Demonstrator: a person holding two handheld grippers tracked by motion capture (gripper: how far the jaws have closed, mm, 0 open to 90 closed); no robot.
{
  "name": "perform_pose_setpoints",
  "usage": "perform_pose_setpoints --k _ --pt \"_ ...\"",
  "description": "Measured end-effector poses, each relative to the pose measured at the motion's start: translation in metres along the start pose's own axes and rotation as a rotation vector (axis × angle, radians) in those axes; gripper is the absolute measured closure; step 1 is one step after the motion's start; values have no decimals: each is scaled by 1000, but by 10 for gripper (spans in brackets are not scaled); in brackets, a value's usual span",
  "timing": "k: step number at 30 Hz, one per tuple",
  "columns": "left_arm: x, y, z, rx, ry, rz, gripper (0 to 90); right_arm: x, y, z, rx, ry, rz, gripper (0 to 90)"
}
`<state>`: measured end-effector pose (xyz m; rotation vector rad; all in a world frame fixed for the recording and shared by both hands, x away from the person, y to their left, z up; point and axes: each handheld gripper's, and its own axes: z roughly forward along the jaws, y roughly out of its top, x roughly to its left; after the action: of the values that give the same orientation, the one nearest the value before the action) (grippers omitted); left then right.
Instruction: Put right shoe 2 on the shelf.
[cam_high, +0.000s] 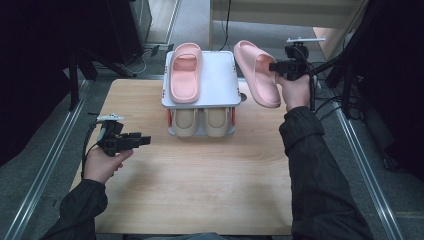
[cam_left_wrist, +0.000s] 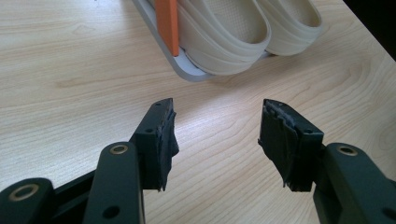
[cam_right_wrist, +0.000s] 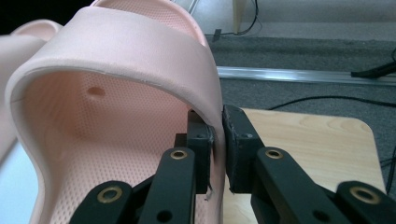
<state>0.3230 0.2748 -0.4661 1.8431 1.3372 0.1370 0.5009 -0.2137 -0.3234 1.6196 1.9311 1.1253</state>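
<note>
Pale wood grain covers the tabletop, ringed by grey floor, metal rails and dark equipment, and near its far edge stands a small two-tier white rack.

With our right gripper we hold a pink slipper in the air just beside the rack's right side, above the tabletop's far right corner; its toe tilts down toward us. The right gripper view shows the two black jaws clamped on the side wall of the slipper where the strap meets the sole, one pad inside the shoe, one outside.

A second pink slipper lies flat on the left half of the rack's top shelf, the right half bare beside it. Two beige slippers sit side by side on the lower shelf, toes toward us, with an orange post of the rack at their left.

Our left gripper hangs low near the tabletop's left edge, pointing toward the rack. Its jaws stand wide apart with nothing between them, only bare wood below.
</note>
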Motion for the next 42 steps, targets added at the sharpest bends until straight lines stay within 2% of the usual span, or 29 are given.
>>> perform_pose_setpoints --k 7,11,15,17,21,25,28,31,35,42 --pt "2 1 2 2 -5 -2 455 31 21 17 -4 6 -10 827" --pt "1 1 2 0 -9 6 454 49 25 29 -2 -20 -23 824" --pt "0 1 4 10 -14 17 454 59 26 40 -8 -14 4 823" --pt "0 1 4 12 -15 19 454 63 25 45 -3 -9 34 824" --pt "0 2 5 12 -16 19 453 72 22 55 10 -15 58 816" --pt "0 2 5 12 -17 20 453 78 20 60 24 -18 70 814" --pt "-1 3 5 15 -19 25 453 84 19 64 48 -38 79 813" --pt "-1 3 5 15 -22 25 453 86 18 68 57 -44 84 773" --pt "-1 3 5 14 -20 27 453 91 16 69 61 -30 51 729" --pt "-2 3 5 18 -18 29 452 92 15 66 75 15 43 670"
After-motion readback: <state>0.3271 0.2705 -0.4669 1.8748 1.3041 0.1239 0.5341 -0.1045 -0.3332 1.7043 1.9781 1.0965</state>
